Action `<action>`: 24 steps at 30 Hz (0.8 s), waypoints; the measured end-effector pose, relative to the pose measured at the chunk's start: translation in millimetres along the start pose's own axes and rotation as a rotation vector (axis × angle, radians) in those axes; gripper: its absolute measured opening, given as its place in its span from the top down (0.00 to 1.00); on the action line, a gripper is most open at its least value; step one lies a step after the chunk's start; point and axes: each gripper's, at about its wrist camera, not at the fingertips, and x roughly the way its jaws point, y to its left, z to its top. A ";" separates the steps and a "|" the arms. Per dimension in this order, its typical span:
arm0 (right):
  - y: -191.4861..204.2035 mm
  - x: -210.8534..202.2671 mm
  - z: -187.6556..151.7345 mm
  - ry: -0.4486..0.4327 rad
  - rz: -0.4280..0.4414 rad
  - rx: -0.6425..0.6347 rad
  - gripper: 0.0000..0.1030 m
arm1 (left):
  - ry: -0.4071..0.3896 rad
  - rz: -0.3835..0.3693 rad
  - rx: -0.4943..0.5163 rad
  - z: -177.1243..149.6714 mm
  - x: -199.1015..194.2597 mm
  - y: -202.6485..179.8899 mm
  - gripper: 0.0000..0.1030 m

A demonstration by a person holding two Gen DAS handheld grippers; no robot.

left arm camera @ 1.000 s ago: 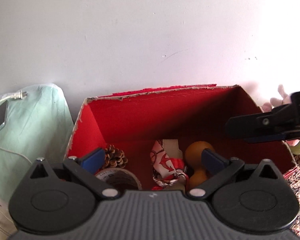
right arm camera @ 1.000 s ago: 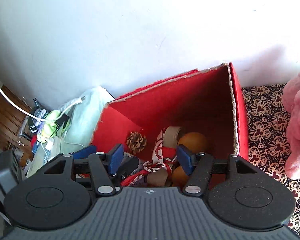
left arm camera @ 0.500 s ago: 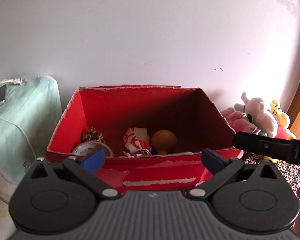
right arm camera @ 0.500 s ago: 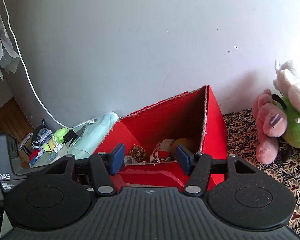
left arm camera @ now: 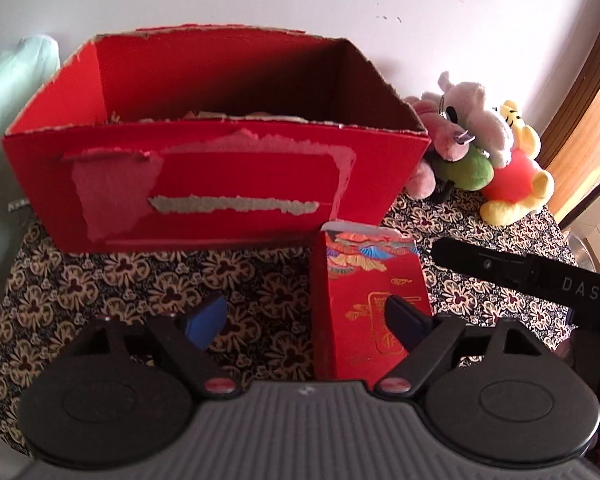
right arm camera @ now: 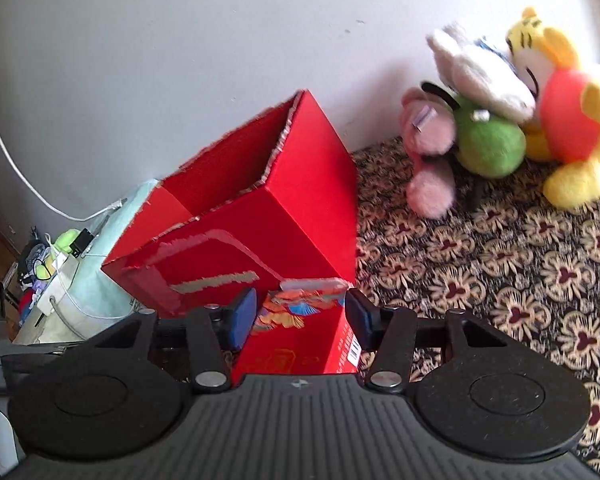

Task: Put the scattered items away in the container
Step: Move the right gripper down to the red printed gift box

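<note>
The right gripper (right arm camera: 300,316), jaws spread, straddles a small red printed carton (right arm camera: 300,336); the torn red cardboard box (right arm camera: 256,216) sits at eleven o'clock.

Home: plush toys (right arm camera: 500,96), patterned cloth (right arm camera: 500,248).

I am pulling both tongs back and down from over the red box (left arm camera: 220,184), so its contents are dropping out of sight behind the front wall. My right tongs (right arm camera: 300,316) are now straddling a small red packet (right arm camera: 300,336) (gap on both sides), which is coming into view beside my left tongs (left arm camera: 304,320).
</note>
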 end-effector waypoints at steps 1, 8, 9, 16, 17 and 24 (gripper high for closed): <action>-3.3 1.3 -2.0 0.012 -0.005 0.014 0.48 | 0.004 -0.004 0.000 -1.5 1.7 -0.6 0.16; -8.5 11.3 -14.4 0.082 -0.021 0.064 0.47 | 0.022 -0.057 0.029 -11.0 3.7 -12.5 0.10; -7.7 12.9 -15.4 0.089 -0.023 0.064 0.47 | 0.026 -0.053 0.033 -11.1 5.3 -13.7 0.10; -11.6 21.1 -20.9 0.125 -0.043 0.080 0.47 | 0.049 -0.097 -0.013 -14.0 19.5 -6.8 0.11; -12.3 21.5 -21.5 0.127 -0.046 0.080 0.47 | 0.051 -0.103 -0.018 -14.6 21.4 -5.6 0.11; -13.2 22.6 -21.3 0.120 -0.046 0.079 0.47 | 0.043 -0.101 -0.061 -16.8 29.5 0.8 0.06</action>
